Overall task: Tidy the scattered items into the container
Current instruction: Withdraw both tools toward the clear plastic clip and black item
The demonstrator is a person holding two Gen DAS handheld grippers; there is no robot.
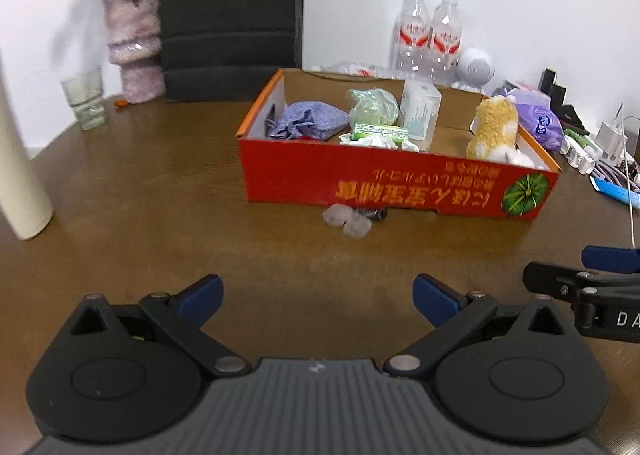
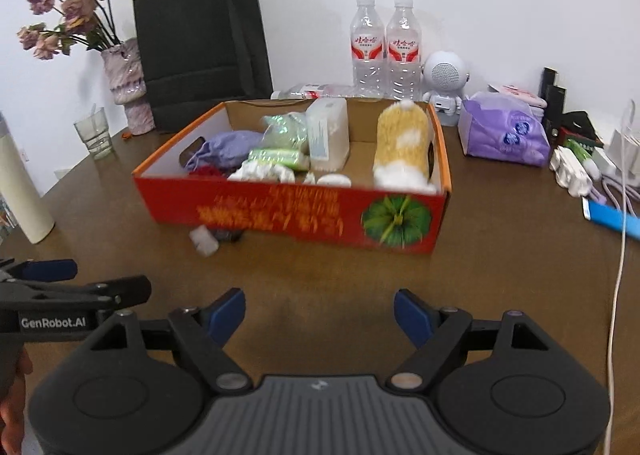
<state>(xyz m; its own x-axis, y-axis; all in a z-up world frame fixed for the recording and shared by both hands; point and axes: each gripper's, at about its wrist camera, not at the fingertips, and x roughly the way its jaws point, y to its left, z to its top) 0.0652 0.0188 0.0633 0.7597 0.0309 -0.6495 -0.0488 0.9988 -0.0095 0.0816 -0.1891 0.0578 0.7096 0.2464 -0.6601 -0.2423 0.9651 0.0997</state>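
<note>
Clutter is sitting gathered in the red cardboard box (image 2: 296, 215) at table centre: a lilac pouch (image 2: 228, 149), a green packet (image 2: 276, 157), a clear plastic case (image 2: 328, 135) and a plush toy (image 2: 402, 143) standing at the three o'clock end, probably dropped where room was left. Two small items (image 2: 210, 239) are lying outside against its front wall, likely next. Both grippers, left (image 1: 318, 297) and right (image 2: 320, 313), are hovering released and empty at six o'clock. "GenRobot.AI" is showing on the left gripper's side; the box's printed characters are too blurred to read.
</note>
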